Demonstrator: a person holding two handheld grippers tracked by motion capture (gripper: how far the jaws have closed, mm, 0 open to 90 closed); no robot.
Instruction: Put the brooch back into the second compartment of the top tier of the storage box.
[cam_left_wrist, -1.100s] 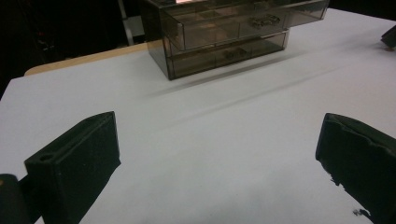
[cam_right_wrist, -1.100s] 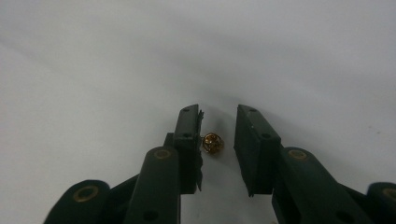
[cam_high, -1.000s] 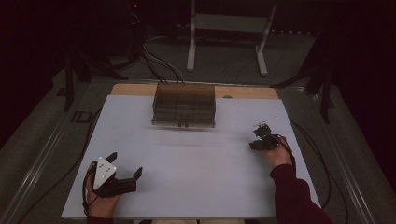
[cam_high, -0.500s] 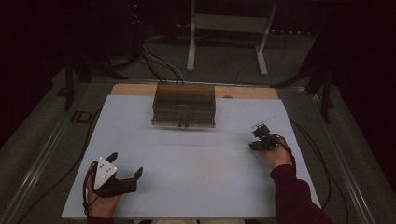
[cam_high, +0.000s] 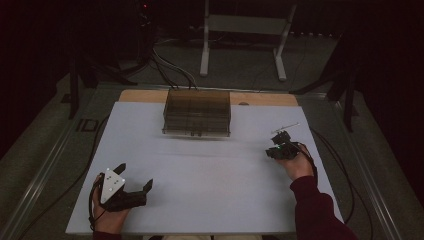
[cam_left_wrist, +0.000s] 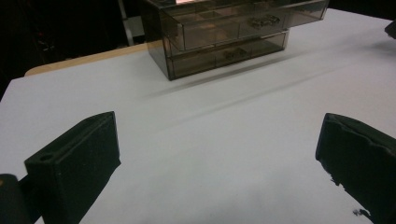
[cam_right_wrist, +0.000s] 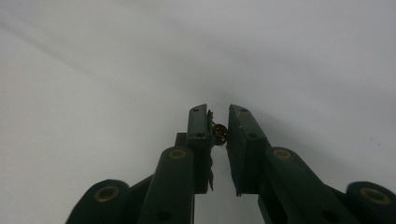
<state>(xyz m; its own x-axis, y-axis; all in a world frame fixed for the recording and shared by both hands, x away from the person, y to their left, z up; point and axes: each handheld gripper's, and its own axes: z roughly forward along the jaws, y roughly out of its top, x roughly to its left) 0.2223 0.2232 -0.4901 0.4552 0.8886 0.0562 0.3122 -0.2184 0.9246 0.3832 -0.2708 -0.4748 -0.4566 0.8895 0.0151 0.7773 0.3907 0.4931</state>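
A smoky transparent drawer box (cam_high: 197, 113) stands at the back middle of the white table (cam_high: 210, 180); the left gripper view shows the drawer box (cam_left_wrist: 219, 32) with small metal parts in its compartments. My left gripper (cam_high: 134, 176) rests near the front left edge, jaws wide open and empty, also seen as the left gripper (cam_left_wrist: 219, 154). My right gripper (cam_high: 279, 141) sits at the right side, pointing down at the table. In its own view the right gripper (cam_right_wrist: 219, 116) is nearly closed on a small brass-coloured piece (cam_right_wrist: 219, 133) held between the jaws.
A wooden board edge (cam_high: 140, 95) shows behind the white sheet. Cables (cam_high: 172, 70) and a white stand (cam_high: 245, 30) lie on the floor beyond the table. Cables trail along the table's right side (cam_high: 345, 165).
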